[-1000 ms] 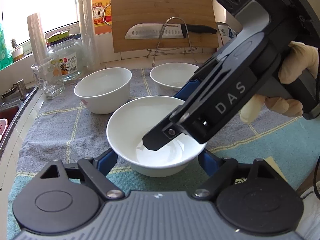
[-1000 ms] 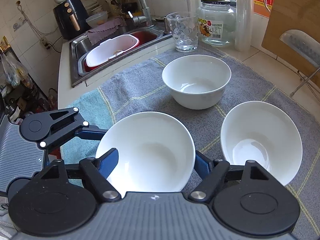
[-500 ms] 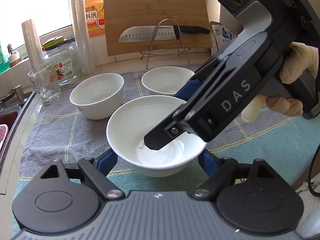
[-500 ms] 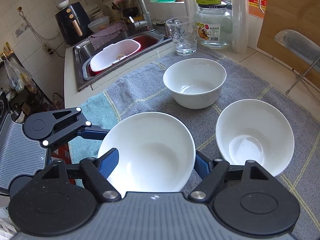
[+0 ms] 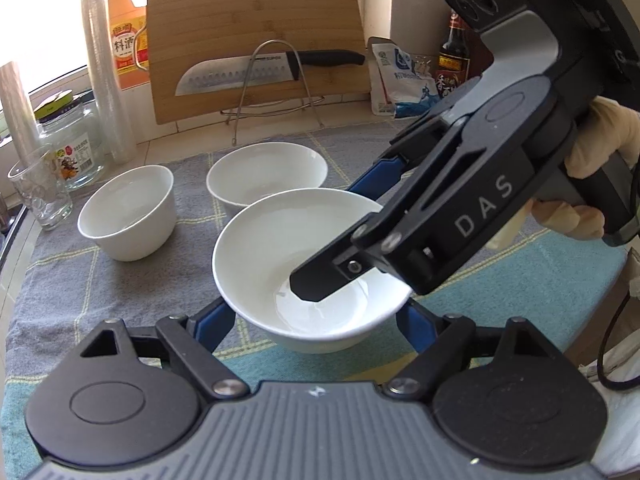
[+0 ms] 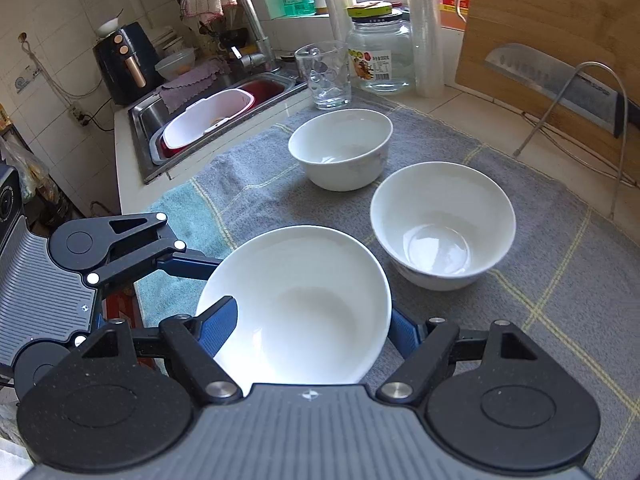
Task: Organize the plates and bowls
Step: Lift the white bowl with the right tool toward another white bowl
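Three white bowls are over a grey and teal checked towel (image 5: 80,280). The nearest, widest bowl (image 5: 304,264) sits between my left gripper's (image 5: 316,320) blue fingers and also between my right gripper's (image 6: 312,328) fingers (image 6: 220,320); both grip its sides, and it looks lifted off the towel. The right gripper's body (image 5: 460,220) reaches over this bowl from the right. A second bowl (image 6: 442,224) stands just beyond it, a third, deeper bowl (image 6: 340,148) farther back by the glass.
Behind the towel stand a drinking glass (image 6: 324,74), a glass jar (image 6: 380,54), a roll of plastic cups (image 5: 106,80), a bamboo cutting board (image 5: 256,40) with a knife (image 5: 264,68) on a wire rack. A sink (image 6: 208,120) with a white tub lies left.
Both grippers and the held wide bowl have risen and drawn back a little from the two standing bowls. The bowl now seems clear of the towel. The other bowls have not moved.
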Demonstrator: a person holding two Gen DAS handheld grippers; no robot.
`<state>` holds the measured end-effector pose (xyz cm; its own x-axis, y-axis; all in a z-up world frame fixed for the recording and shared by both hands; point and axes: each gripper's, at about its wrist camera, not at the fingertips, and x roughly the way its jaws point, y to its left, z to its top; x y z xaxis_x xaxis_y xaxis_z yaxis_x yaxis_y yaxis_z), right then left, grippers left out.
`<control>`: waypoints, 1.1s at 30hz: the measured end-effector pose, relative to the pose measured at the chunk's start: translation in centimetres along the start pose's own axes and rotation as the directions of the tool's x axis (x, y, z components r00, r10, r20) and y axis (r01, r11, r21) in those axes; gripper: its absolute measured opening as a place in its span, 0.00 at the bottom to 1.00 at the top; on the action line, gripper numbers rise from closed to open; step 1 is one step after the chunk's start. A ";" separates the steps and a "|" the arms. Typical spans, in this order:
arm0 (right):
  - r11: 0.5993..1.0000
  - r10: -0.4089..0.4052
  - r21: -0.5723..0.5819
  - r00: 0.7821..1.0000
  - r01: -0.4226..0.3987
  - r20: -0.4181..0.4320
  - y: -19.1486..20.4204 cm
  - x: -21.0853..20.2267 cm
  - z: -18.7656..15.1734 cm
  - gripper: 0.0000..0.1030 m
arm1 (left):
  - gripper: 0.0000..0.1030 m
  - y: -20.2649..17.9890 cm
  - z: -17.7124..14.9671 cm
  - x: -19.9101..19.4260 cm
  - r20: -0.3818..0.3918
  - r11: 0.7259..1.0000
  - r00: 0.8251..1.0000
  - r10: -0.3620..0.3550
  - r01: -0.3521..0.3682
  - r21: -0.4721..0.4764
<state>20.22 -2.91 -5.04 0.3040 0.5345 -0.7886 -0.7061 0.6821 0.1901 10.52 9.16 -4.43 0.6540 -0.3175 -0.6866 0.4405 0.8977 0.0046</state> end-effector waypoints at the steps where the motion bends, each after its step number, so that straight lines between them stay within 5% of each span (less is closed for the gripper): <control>1: 1.000 -0.008 0.008 1.000 0.008 0.002 -0.3 -0.3 -0.3 0.82 | 0.85 -0.3 0.2 0.2 -0.001 1.000 1.000 -0.009 0.009 0.008; 15: 0.988 -0.101 0.121 0.995 0.097 0.025 -3.6 -4.6 -4.6 0.82 | 0.85 -3.8 2.1 3.0 -0.019 0.986 0.991 -0.130 0.131 0.099; 33: 0.988 -0.079 0.136 0.997 0.080 -0.008 -3.5 -4.4 -6.0 0.82 | 0.85 -4.4 1.6 3.4 -0.089 0.981 0.984 -0.154 0.163 0.108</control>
<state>17.52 -10.70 -5.72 0.3542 0.4748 -0.8056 -0.5863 0.7839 0.2042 11.83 3.66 -5.66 0.5213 -0.4234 -0.7410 0.6049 0.7957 -0.0291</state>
